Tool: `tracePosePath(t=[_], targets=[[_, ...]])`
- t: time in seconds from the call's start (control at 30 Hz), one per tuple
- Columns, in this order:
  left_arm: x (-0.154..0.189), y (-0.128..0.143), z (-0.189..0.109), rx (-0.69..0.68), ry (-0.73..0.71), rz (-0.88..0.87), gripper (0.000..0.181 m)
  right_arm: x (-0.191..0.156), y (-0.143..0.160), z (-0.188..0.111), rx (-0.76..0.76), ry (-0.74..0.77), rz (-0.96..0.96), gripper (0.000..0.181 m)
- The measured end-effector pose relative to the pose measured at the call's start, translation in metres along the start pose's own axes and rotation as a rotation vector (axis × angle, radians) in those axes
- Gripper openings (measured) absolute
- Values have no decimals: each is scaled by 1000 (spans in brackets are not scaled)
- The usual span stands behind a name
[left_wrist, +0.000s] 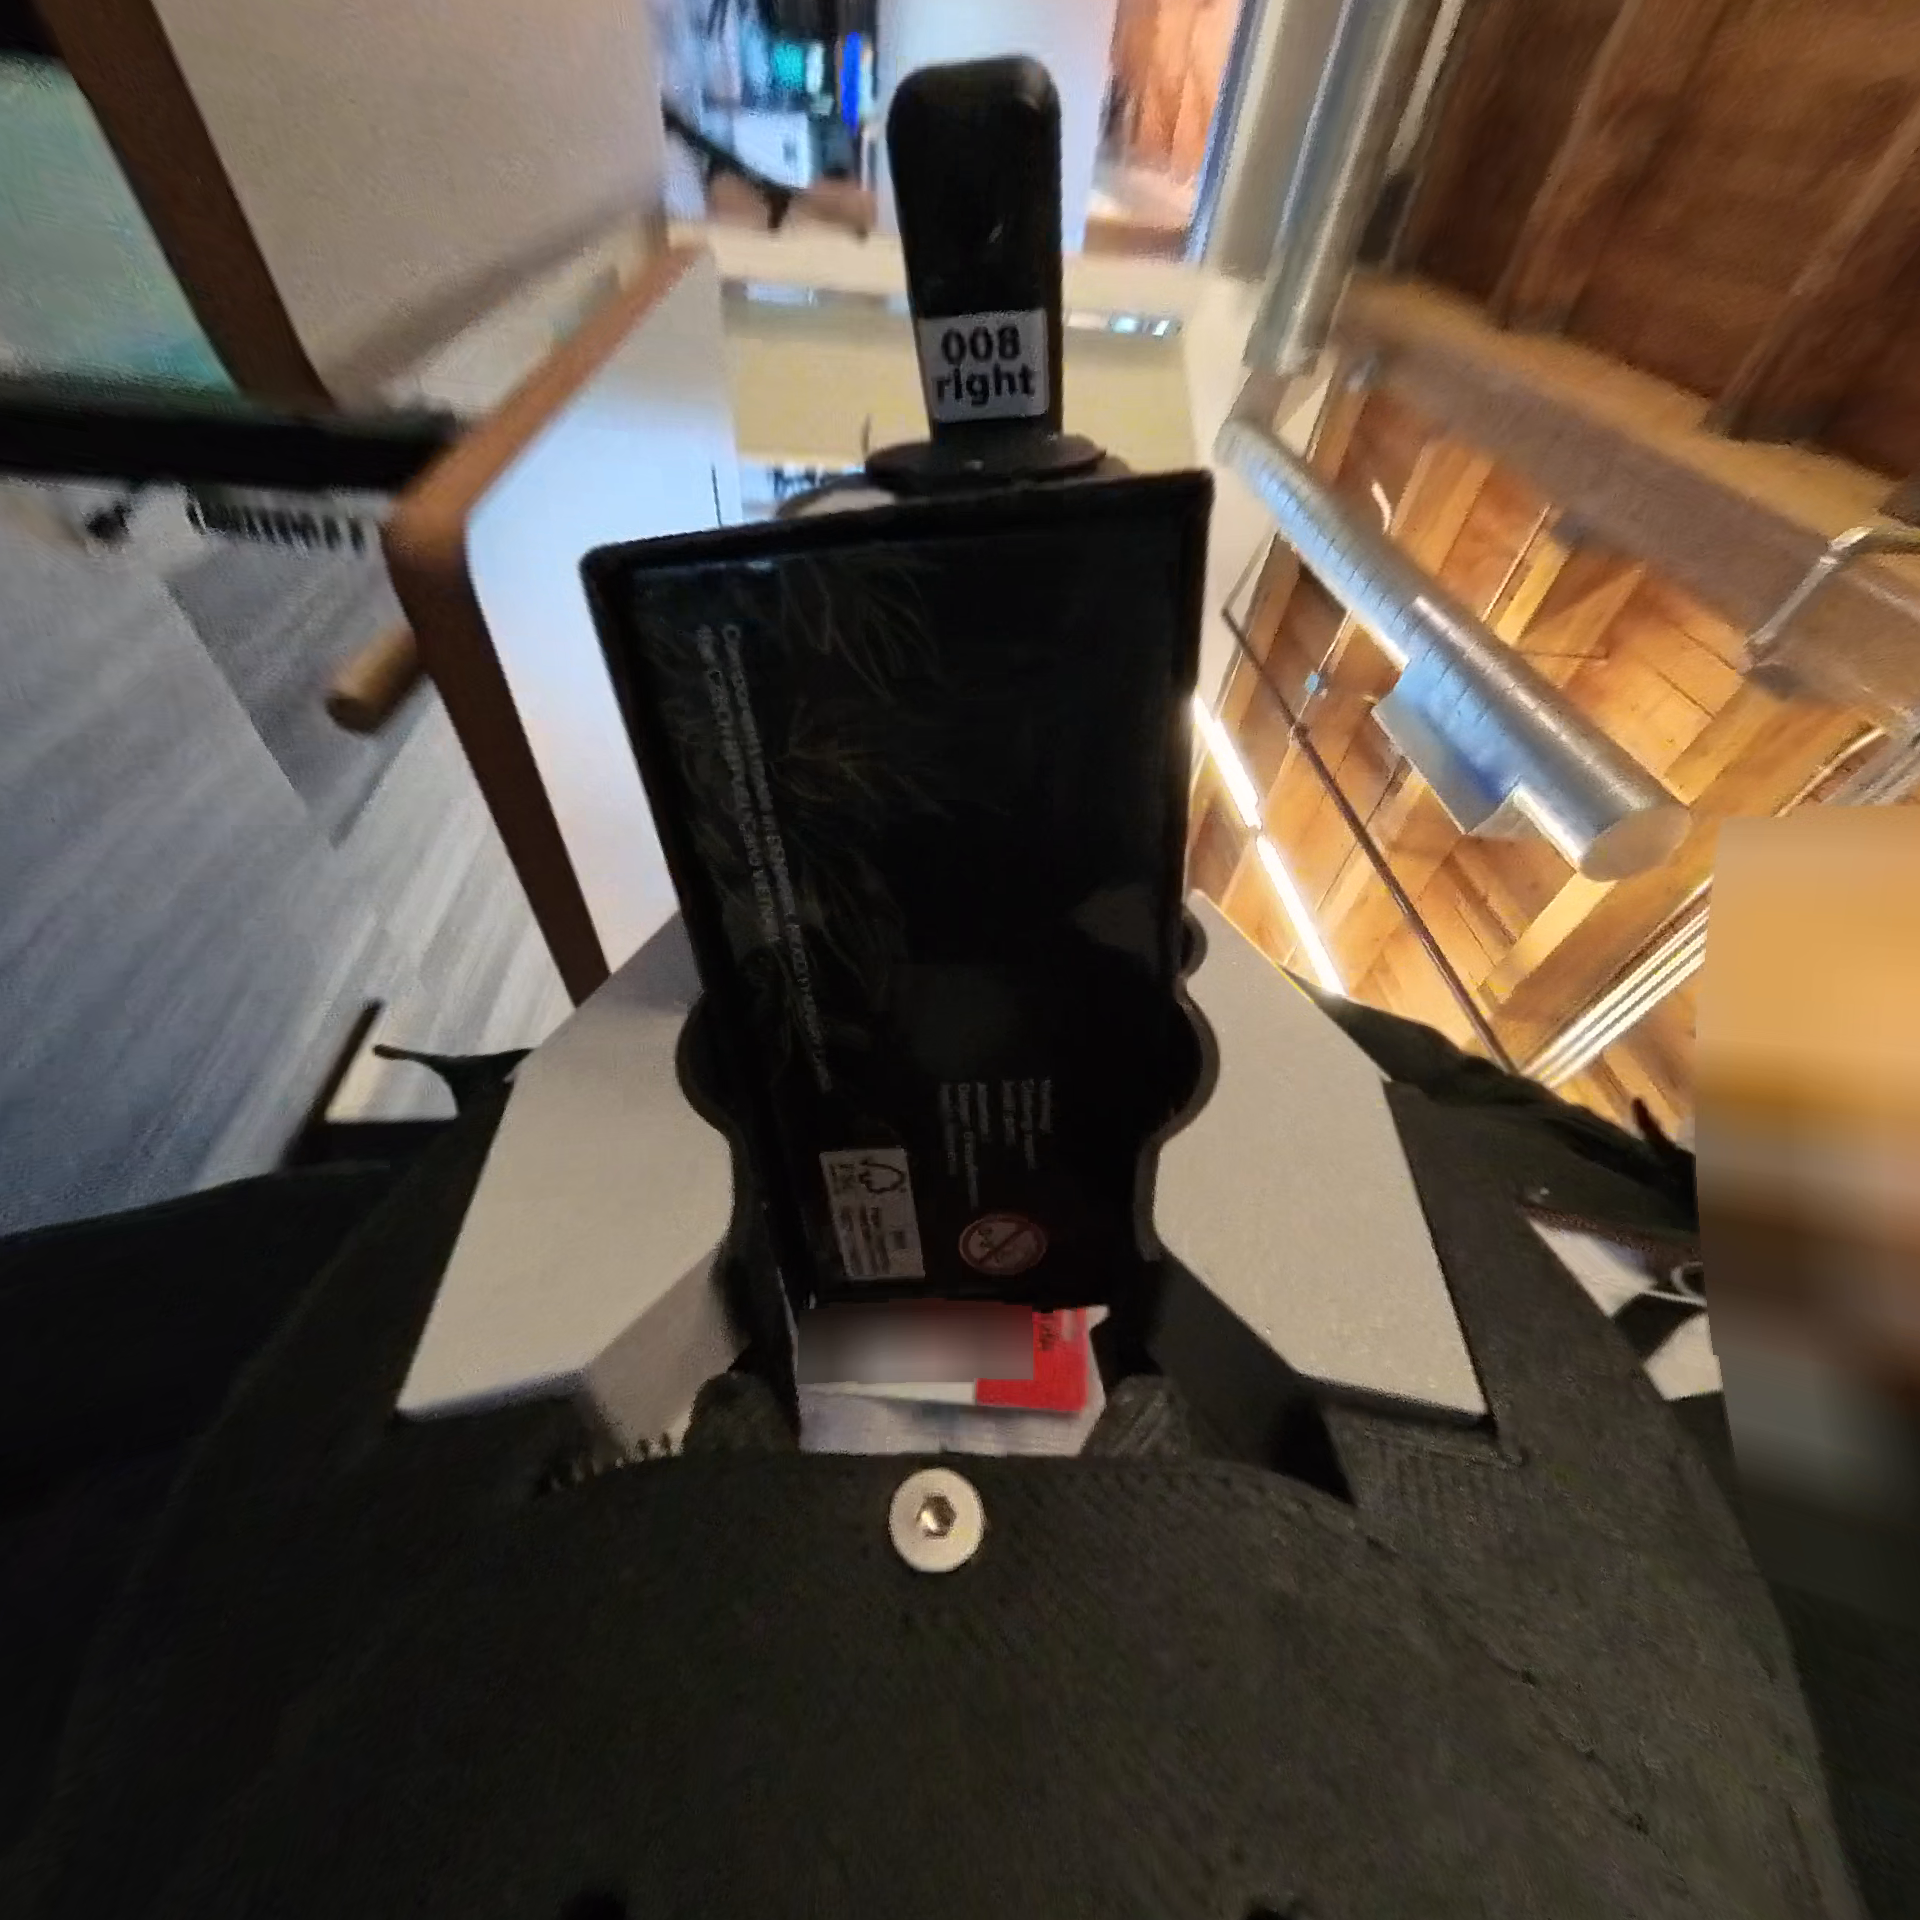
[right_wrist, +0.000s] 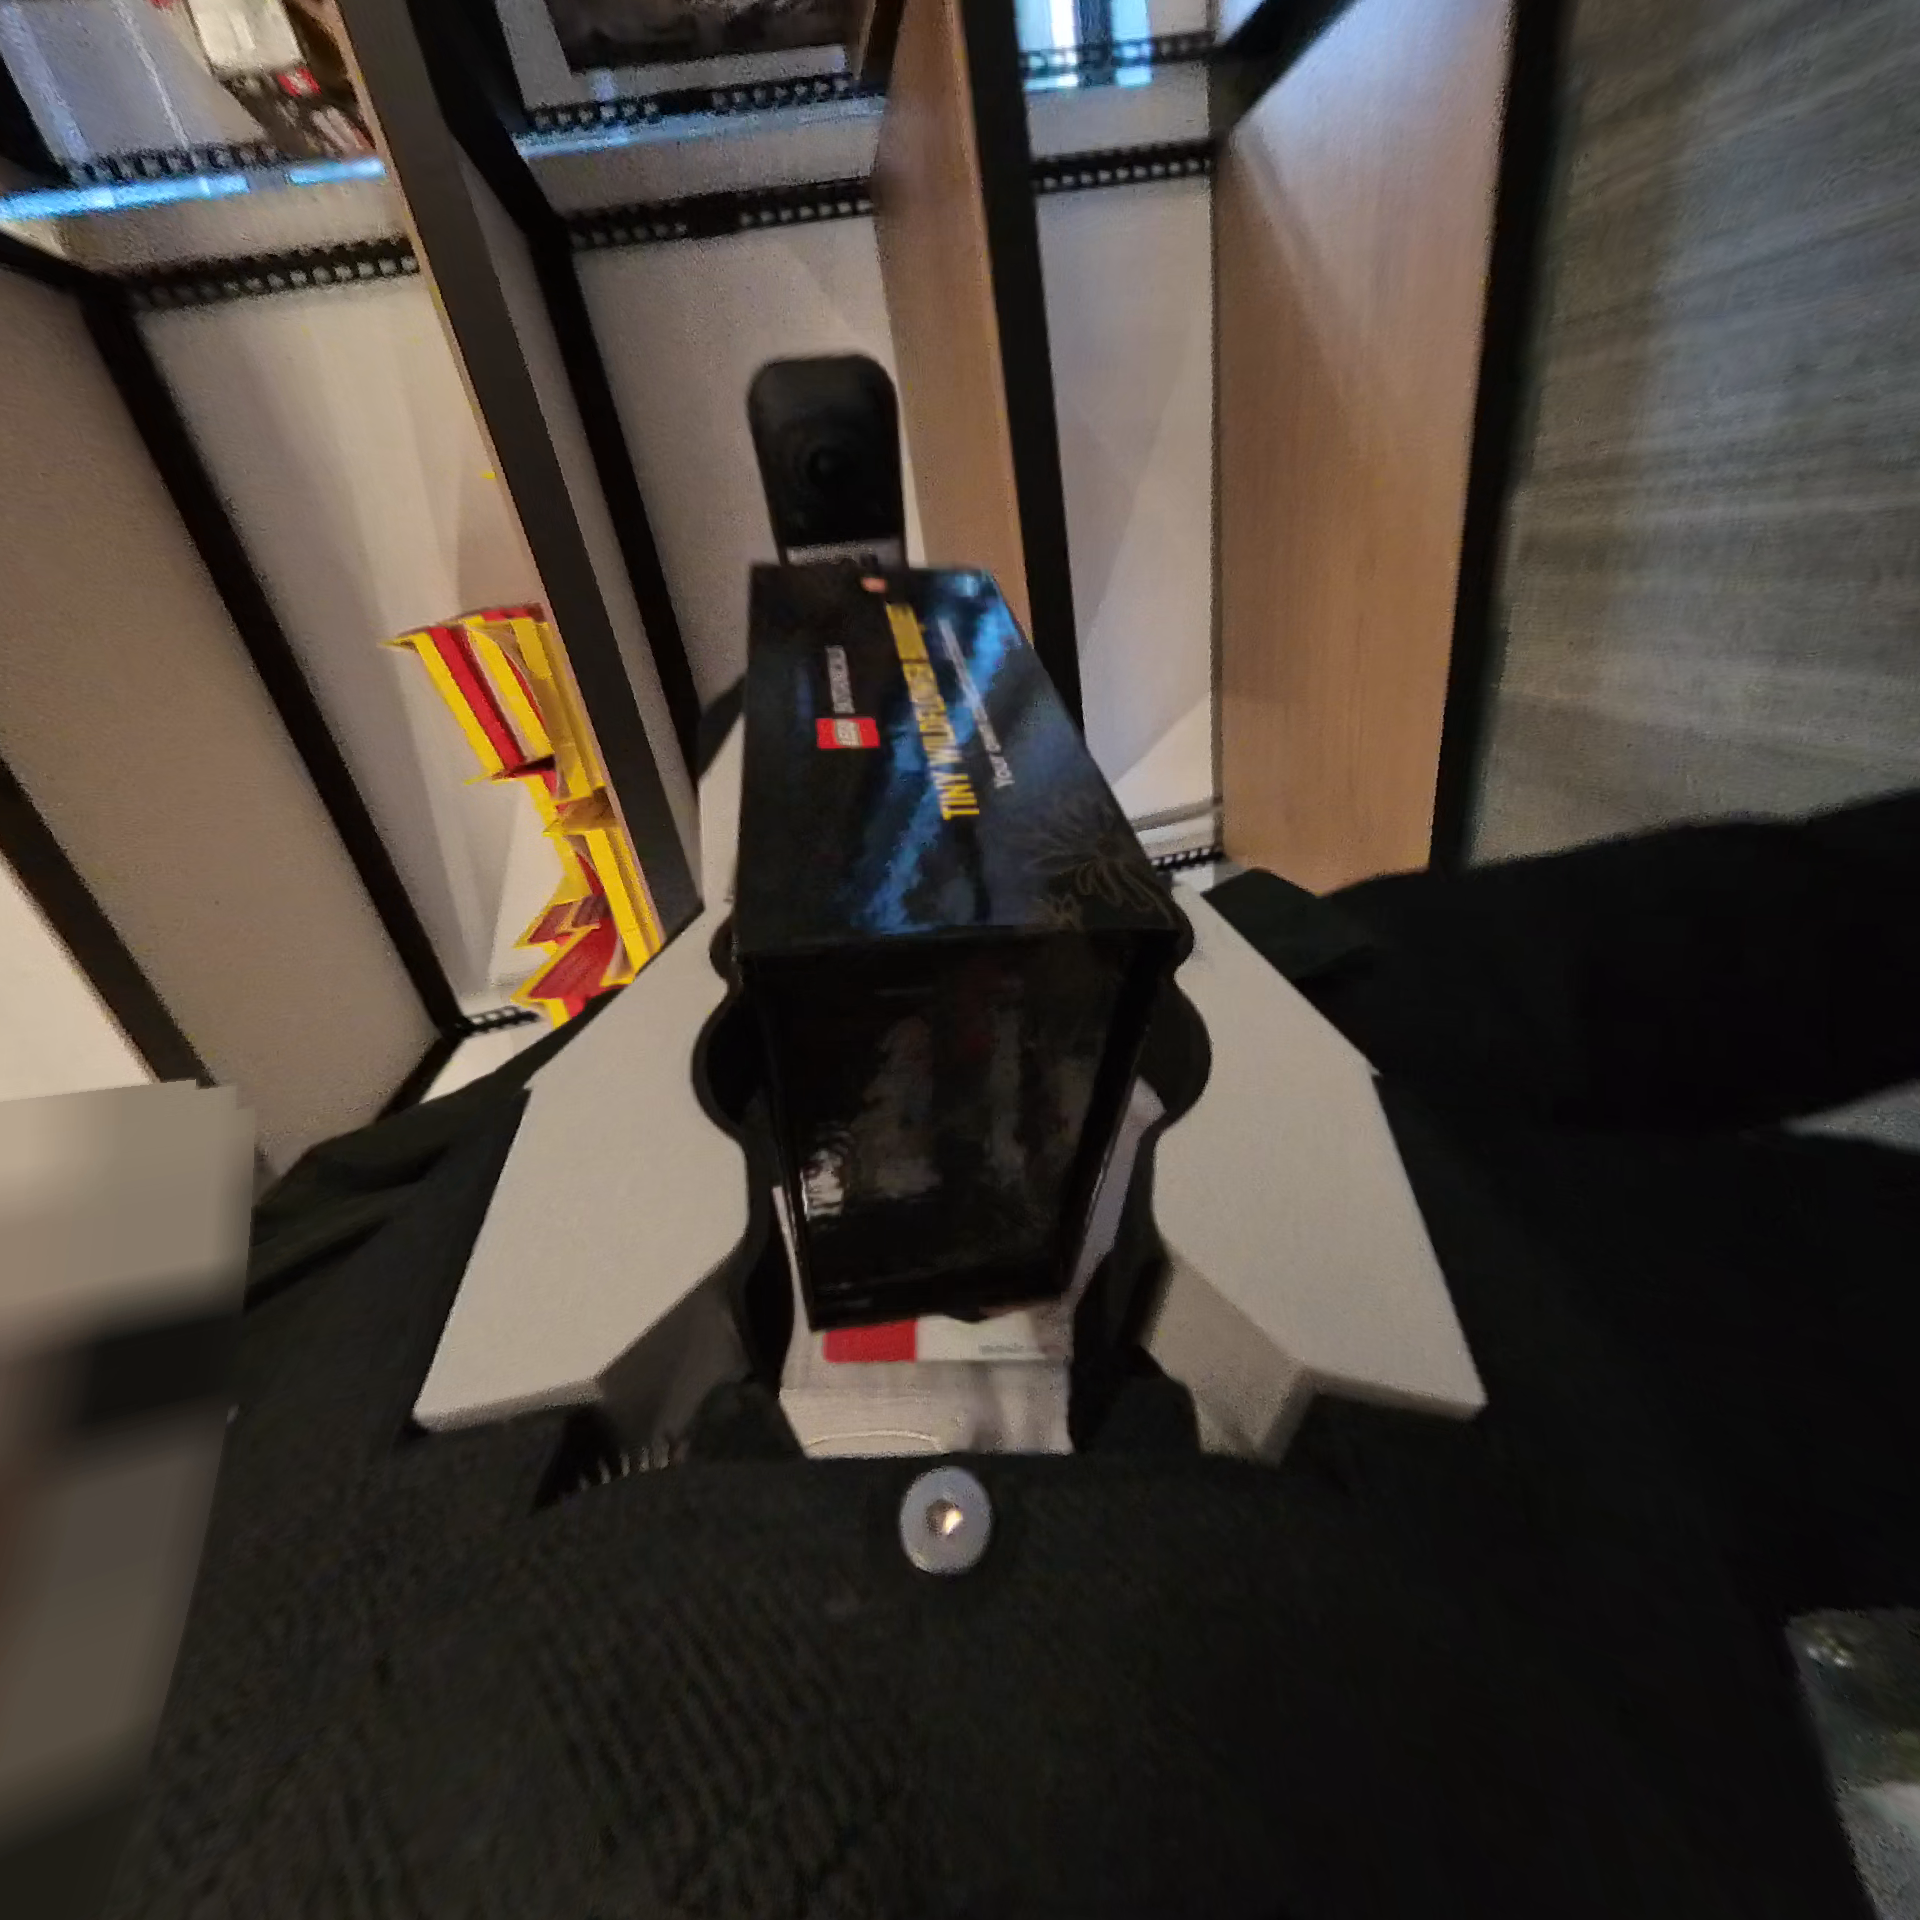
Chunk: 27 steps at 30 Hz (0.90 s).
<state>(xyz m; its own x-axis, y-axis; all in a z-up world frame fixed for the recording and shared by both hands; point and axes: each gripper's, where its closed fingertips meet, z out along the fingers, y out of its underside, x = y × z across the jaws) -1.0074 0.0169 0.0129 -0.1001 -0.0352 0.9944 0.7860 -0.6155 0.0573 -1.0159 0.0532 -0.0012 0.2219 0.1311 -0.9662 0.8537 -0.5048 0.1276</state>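
This looks like a shop. In the right wrist view, black-framed shelving (right_wrist: 499, 436) with white back panels and light wooden dividers (right_wrist: 1340, 499) holds a row of yellow and red boxes (right_wrist: 540, 790) lined up for display. The left wrist view shows a rough wooden plank wall (left_wrist: 1621, 260) lit by warm strip lights (left_wrist: 1262, 852), a metal rail (left_wrist: 1455, 675), a white counter edged in wood (left_wrist: 540, 416) and a pale plank floor (left_wrist: 156, 831).

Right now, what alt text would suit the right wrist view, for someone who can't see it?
A hand-held right gripper clamps a long black box with blue and yellow print between its pale grey fingers. A black camera on another device shows past the box's far end. Behind stand black-framed shelves holding yellow-and-red boxes.
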Motion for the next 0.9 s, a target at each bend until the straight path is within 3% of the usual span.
tracePosePath(t=[0.17, 0.33, 0.43, 0.6, 0.77, 0.9], targets=[[55, -94, -140, 250, 97, 32, 80, -99, -139, 119, 18, -240, -118, 74], [86, -185, -266, 452, 4, 155, 79, -155, -234, 223, -46, -242, -270, 110], [103, -239, -326, 585, 29, 182, 79, -174, -299, 264, 8, -249, -302, 125], [110, -332, -399, 820, 110, 163, 79, -195, -415, 279, 294, -387, -213, 138], [103, -438, -458, 1055, 83, 159, 79, -186, -468, 336, 122, -364, -51, 146], [105, -527, -501, 1227, 7, 211, 80, -199, -546, 395, 100, -265, -16, 135]])
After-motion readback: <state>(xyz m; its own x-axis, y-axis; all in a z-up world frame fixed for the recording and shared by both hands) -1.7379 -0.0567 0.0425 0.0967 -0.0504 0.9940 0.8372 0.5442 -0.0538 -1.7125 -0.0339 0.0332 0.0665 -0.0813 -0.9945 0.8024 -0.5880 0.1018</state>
